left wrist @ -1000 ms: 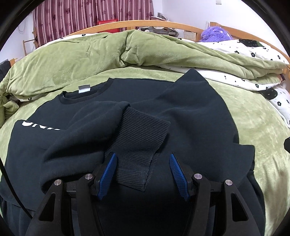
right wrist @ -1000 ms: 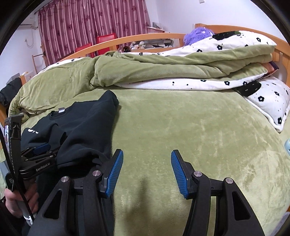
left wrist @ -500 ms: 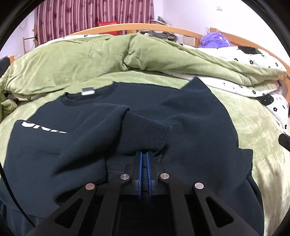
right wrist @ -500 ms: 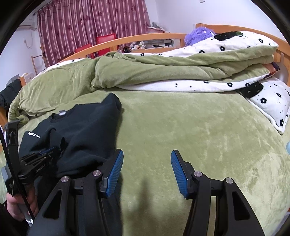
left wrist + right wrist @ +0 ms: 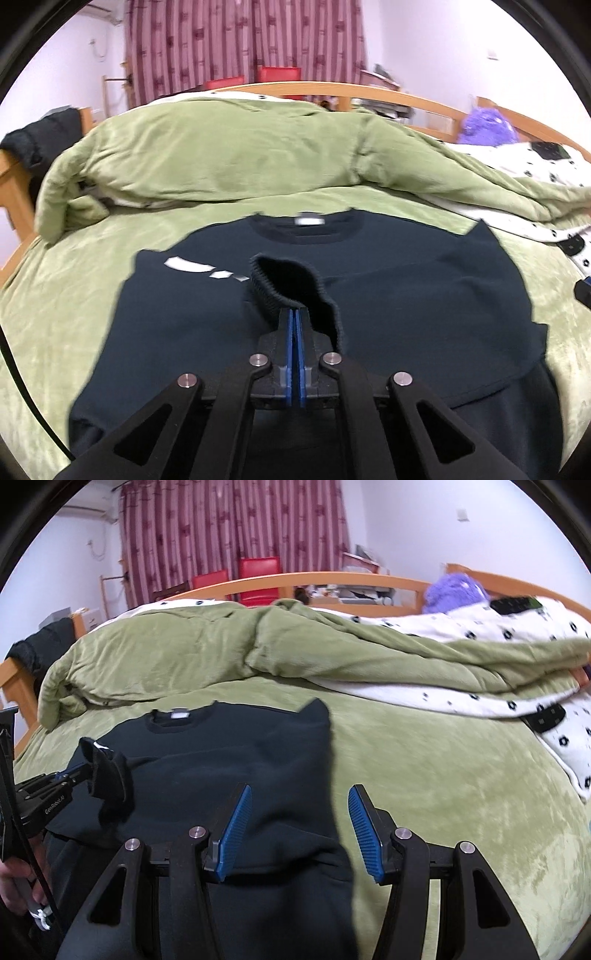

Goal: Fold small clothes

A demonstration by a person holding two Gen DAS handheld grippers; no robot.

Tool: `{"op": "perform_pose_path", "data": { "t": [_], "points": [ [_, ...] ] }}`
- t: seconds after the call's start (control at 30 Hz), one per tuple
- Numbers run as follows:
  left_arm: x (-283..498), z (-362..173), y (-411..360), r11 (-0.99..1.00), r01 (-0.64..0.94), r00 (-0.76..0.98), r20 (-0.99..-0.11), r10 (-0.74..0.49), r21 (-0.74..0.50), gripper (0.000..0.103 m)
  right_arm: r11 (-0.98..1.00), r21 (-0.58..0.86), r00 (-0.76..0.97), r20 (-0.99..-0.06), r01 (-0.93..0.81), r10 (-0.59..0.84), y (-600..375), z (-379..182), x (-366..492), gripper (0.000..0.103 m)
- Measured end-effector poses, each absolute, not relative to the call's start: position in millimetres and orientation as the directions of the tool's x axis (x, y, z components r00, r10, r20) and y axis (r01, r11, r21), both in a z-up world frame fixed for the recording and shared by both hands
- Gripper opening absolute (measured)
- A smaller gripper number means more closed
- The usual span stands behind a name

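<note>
Lying flat on the green bed point(image 5: 55, 314), the dark sweatshirt point(image 5: 424, 295) had its neck label toward the heaped green quilt point(image 5: 221, 158). The left gripper point(image 5: 294, 314) had its jaws clamped on the ribbed cuff point(image 5: 288, 284), lifted above the sweatshirt's chest. The right gripper point(image 5: 299, 812) hung over the sweatshirt's right edge, jaws apart and holding nothing.

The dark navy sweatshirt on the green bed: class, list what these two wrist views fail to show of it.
- White lettering: left wrist view, motion-blurred and partly behind the lifted ribbed cuff.
- Hem: both views, hidden behind the left gripper and right gripper.
- Neck label: too small to read.
</note>
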State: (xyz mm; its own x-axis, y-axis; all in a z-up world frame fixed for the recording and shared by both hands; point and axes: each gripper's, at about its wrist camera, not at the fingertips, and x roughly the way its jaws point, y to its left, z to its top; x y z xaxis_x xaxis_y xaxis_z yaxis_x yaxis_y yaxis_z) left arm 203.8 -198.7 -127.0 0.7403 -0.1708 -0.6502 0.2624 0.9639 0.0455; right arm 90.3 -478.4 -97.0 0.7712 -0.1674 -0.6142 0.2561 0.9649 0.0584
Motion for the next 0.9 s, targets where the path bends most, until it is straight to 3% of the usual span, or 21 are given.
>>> {"op": "perform_pose_path", "data": {
  "t": [0.57, 0.63, 0.7, 0.77, 0.9],
  "points": [
    [225, -147, -77, 0.989, 0.145, 0.687, -0.719, -0.102, -0.002, 0.004, 0.984, -0.061, 0.747, -0.643, 0.166, -0.166, -392, -107, 133, 0.054],
    [224, -148, -70, 0.99, 0.141, 0.681, -0.724, -0.11, -0.017, 0.009, 0.984, -0.067, 0.744, -0.646, 0.164, -0.168, -390, -109, 134, 0.054],
    [223, -148, -66, 0.99, 0.135, 0.68, -0.724, -0.118, -0.035, 0.026, 0.984, -0.073, 0.741, -0.649, 0.162, -0.171, -389, -112, 134, 0.054],
    [222, -147, -64, 0.99, 0.131, 0.683, -0.719, -0.13, -0.055, 0.035, 0.984, -0.073, 0.738, -0.653, 0.162, -0.17, -390, -113, 135, 0.054],
    [223, -145, -72, 0.986, 0.145, 0.676, -0.718, -0.164, -0.088, 0.037, 0.984, -0.068, 0.74, -0.651, 0.163, -0.168, -392, -113, 134, 0.054]
  ]
}}
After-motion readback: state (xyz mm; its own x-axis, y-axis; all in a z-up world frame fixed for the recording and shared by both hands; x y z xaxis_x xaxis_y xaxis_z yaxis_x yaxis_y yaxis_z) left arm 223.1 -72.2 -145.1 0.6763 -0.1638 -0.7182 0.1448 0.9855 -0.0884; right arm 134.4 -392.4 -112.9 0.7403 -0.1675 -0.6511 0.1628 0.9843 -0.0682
